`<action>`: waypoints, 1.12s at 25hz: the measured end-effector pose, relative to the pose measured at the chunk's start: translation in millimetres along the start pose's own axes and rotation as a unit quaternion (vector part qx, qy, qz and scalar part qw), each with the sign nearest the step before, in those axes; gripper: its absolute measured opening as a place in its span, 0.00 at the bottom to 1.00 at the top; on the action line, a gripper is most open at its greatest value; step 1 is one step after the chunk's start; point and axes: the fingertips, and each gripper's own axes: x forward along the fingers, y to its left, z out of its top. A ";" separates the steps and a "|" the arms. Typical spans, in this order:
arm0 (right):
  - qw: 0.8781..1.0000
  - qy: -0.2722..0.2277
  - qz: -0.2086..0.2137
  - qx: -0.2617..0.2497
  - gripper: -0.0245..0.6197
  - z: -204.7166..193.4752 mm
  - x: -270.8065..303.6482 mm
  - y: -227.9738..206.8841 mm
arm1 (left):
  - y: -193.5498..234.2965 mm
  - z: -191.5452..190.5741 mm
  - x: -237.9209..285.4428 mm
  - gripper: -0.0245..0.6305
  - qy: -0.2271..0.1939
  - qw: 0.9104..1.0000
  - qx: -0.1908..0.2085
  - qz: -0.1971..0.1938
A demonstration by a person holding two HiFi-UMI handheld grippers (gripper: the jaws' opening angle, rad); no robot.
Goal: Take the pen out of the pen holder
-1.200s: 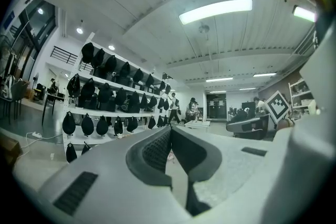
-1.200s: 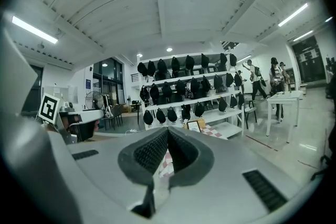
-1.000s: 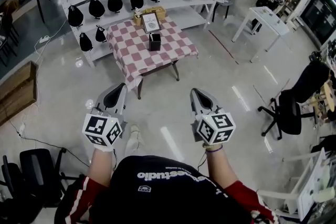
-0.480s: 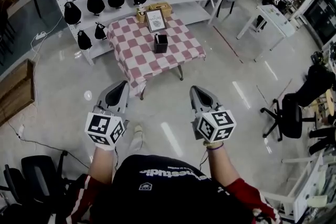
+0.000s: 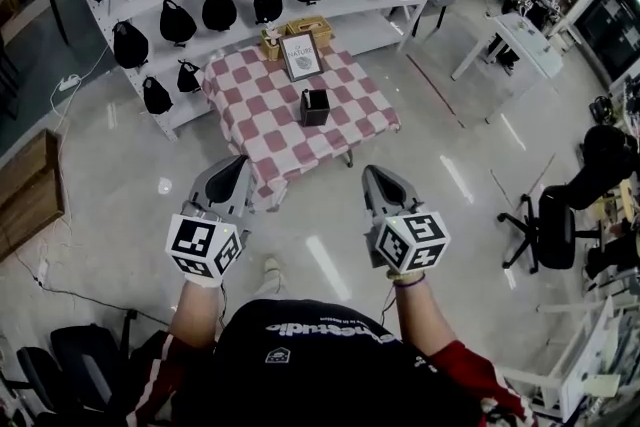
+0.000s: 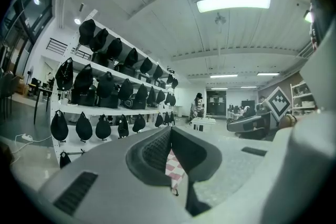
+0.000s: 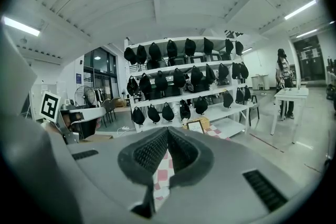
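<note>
A black pen holder (image 5: 315, 106) stands upright near the middle of a low table with a red-and-white checked cloth (image 5: 262, 118). It is too small for me to make out a pen in it. My left gripper (image 5: 235, 163) and right gripper (image 5: 375, 171) hover side by side over the floor, short of the table's near edge. Both are shut and hold nothing. In the left gripper view the left gripper (image 6: 170, 129) has its tips together, with a strip of checked cloth (image 6: 173, 169) showing beyond. The right gripper (image 7: 168, 128) looks the same in the right gripper view.
A framed sign (image 5: 301, 56) and a wicker basket (image 5: 308, 27) sit at the table's far end. White shelves with black bags (image 5: 215, 7) stand behind it. White tables (image 5: 520, 40) and an office chair (image 5: 555, 225) are to the right, a wooden box (image 5: 25, 195) to the left.
The table has come nearer and lower in the head view as the person walks toward it. Both grippers stay shut and level, side by side.
</note>
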 end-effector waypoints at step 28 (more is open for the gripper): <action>0.999 0.014 -0.032 -0.027 0.04 33.6 105.3 21.5 | 108.4 -0.9 54.4 0.04 -0.009 0.999 -0.032 -0.036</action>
